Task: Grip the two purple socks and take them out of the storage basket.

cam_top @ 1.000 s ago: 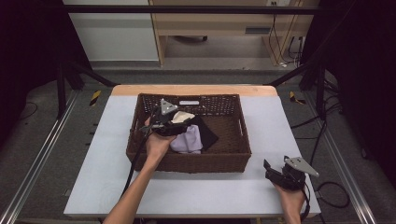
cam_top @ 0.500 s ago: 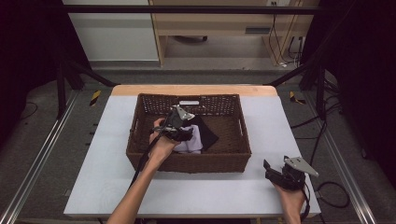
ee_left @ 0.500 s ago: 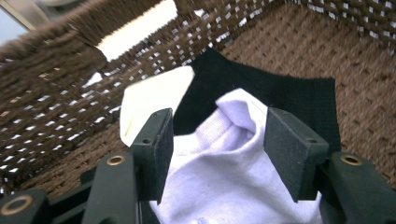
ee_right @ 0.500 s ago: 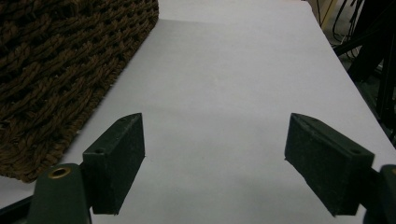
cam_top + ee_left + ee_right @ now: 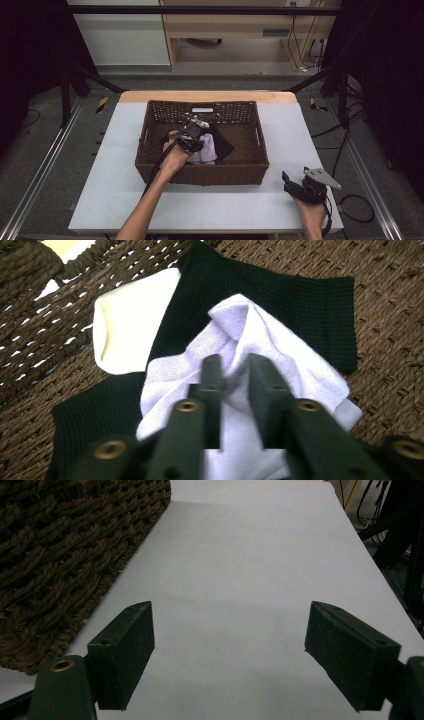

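jaws of the left gripper (image 5: 231, 371) have just been closing and now pinch a raised fold of the pale lilac cloth (image 5: 280, 365), the fabric bunched up between the two black pads. that cloth lies crumpled inside the brown wicker basket (image 5: 150, 150), on top of a flat black garment (image 5: 300, 305), with a cream piece (image 5: 130, 330) peeking out from under the black one toward the basket wall. in the high view the left gripper (image 5: 192, 135) reaches down into the basket's middle, while the right gripper (image 5: 300, 187) rests on the white bench (image 5: 100, 190) near its right front corner, well apart from the basket; its jaws stand spread wide with nothing between them. the lilac cloth looks light, thin and limp, a knit that will drape and stretch rather than keep any shape, so it should lift with little effort but will hang and swing. a pinch on a ridge or fold near the middle, as here, seems a sound hold; a grip too shallow could let the knit slide free, and one too deep risks catching the black garment beneath and dragging it along.
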